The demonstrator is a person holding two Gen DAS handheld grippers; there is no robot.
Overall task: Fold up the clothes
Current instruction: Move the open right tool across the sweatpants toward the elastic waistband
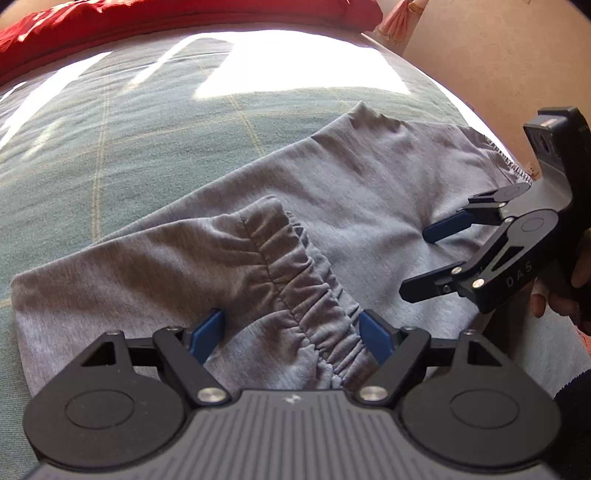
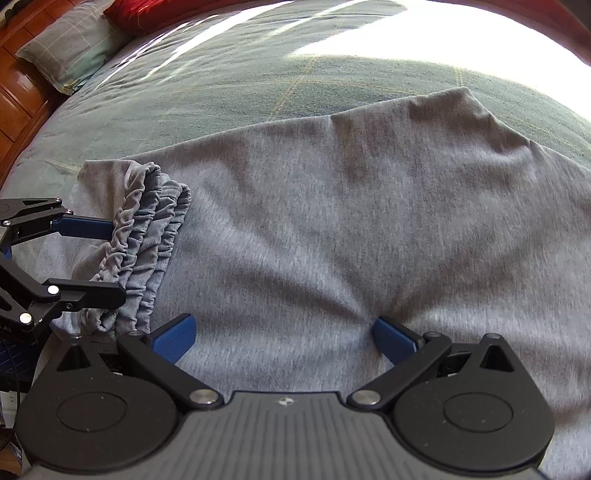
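Grey sweatpants (image 2: 295, 221) lay half-folded on the bed (image 2: 221, 85) — both claws released, left gripper (image 1: 291, 334) straddling the near gathered waistband (image 1: 295, 280), right gripper (image 2: 284, 338) over plain cloth; smoothing first would help.

Matt grey knit sweatpants (image 2: 314, 221) lie on a woven, perhaps slightly rough, green bedcover (image 2: 221, 92).

We lose the near edge of the grey sweatpants (image 1: 369, 192) behind the left gripper (image 1: 291, 334) body in the left wrist view, and their right side runs off the frame in the right wrist view. Sun glare washes out the bed cover (image 2: 424, 33), and only fingertips of the person's hand (image 1: 565, 295) show.
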